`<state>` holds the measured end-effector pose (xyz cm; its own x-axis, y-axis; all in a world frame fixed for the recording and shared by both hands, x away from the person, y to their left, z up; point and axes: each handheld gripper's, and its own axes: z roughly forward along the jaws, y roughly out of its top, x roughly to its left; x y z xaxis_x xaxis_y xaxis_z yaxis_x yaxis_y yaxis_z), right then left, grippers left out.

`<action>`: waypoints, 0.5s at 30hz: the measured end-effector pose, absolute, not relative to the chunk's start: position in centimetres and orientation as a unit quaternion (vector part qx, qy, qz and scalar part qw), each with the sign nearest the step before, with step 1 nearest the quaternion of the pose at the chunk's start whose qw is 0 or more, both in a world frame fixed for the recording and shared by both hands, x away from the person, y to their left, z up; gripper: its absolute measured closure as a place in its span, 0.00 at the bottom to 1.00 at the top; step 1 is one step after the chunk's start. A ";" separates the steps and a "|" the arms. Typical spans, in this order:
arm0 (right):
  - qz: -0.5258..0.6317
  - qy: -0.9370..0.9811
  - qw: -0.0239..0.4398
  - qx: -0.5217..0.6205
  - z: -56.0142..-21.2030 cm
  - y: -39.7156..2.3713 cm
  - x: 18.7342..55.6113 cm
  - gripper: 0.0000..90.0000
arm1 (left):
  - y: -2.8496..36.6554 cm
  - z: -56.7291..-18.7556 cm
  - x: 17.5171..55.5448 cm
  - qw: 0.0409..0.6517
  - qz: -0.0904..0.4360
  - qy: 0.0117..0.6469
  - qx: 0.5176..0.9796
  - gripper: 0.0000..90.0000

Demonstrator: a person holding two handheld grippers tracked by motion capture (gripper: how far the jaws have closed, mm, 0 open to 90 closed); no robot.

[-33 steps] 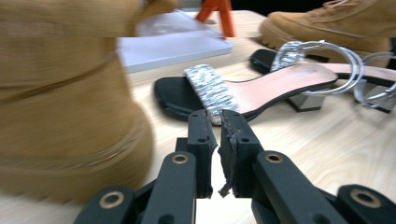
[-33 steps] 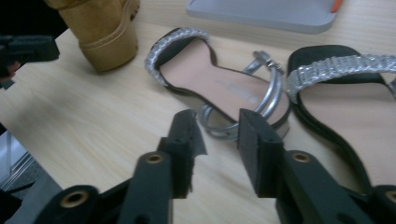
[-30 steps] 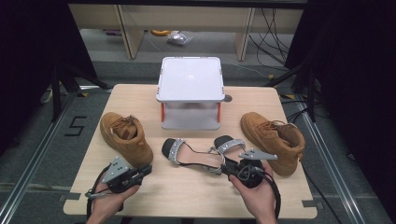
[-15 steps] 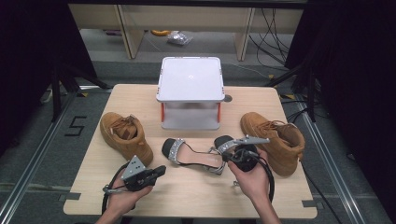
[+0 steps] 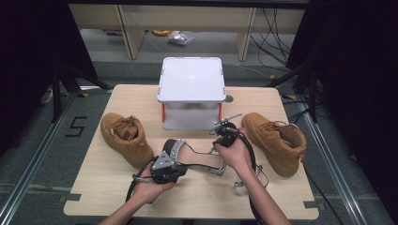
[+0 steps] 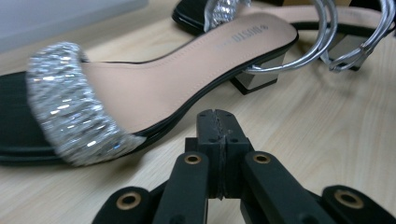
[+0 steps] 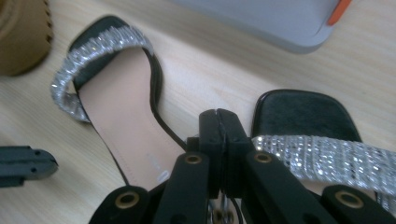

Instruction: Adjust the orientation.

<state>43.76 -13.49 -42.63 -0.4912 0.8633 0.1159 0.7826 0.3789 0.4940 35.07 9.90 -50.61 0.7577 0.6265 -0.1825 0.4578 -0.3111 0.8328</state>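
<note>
1. The light wooden table carries a white box-shaped stand at the back and one tan suede boot at each side, well apart, which leaves the centre free for working.
2. Two black sandals with rhinestone straps lie side by side in that centre: the near sandal and the far sandal.
3. The left gripper has its jaws pressed together on nothing; the near sandal's sole edge lies just beyond the tips.
4. The right gripper has its jaws likewise closed and empty, its tips over the gap between both sandals.
</note>
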 end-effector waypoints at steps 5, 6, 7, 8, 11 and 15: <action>0.211 0.833 0.083 0.505 -43.2 -13.0 44.9 1.00 | 8.4 -51.3 35.9 0.461 0.075 0.335 0.818 0.99; 0.212 0.829 0.085 0.510 -43.2 -12.9 45.1 0.99 | 8.2 -51.4 35.9 0.459 0.072 0.333 0.820 0.99; 0.217 0.826 0.091 0.513 -43.2 -12.9 45.4 0.99 | 7.9 -51.6 35.9 0.463 0.070 0.334 0.818 0.99; 0.210 0.827 0.089 0.513 -43.0 -12.8 46.0 0.99 | 7.6 -51.5 35.9 0.456 0.062 0.331 0.824 0.99; 0.205 0.831 0.086 0.510 -43.3 -12.6 46.4 0.99 | 7.2 -51.5 35.9 0.457 0.060 0.331 0.823 0.99; 0.181 0.836 0.068 0.513 -44.1 -12.3 46.5 0.99 | 7.0 -51.7 36.2 0.449 0.066 0.334 0.826 0.99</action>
